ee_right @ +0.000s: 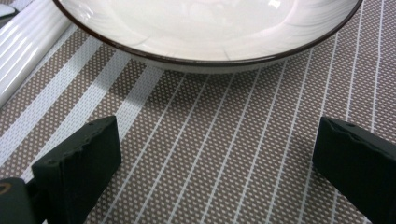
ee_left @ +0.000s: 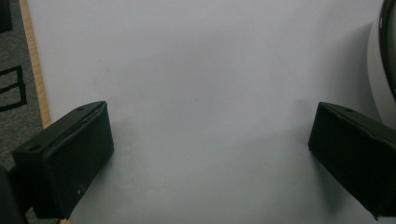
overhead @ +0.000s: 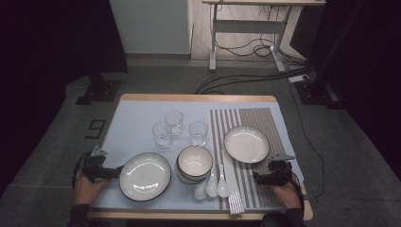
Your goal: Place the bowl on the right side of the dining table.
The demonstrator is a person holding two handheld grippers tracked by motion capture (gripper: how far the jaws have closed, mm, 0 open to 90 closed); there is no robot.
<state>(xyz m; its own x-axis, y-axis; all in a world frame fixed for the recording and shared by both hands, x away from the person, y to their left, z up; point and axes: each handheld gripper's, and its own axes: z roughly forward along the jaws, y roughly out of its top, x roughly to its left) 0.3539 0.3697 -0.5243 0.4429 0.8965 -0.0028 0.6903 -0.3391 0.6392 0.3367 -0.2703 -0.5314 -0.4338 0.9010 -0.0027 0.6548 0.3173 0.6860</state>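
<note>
My left gripper (overhead: 102, 171) rests at the table's left front edge, open, beside the left rim of a white dark-rimmed plate (overhead: 145, 176). In the left gripper view its jaws (ee_left: 210, 154) stand wide apart over bare blue-grey mat, with that plate's rim (ee_left: 386, 70) at the far right. My right gripper (overhead: 273, 177) sits open on the striped placemat (overhead: 265, 127), just in front of a second white plate (overhead: 246, 144). In the right gripper view the gripper (ee_right: 215, 163) holds nothing, and the plate (ee_right: 210, 28) lies straight ahead.
Three empty glasses (overhead: 174, 122) stand mid-table. Stacked bowls (overhead: 194, 163) sit between the plates, with three white spoons (overhead: 211, 187) in front. White chopsticks (overhead: 231, 184) lie along the placemat's left side, chopsticks (ee_right: 28, 42). The wooden table edge (ee_left: 35, 70) is close on the left.
</note>
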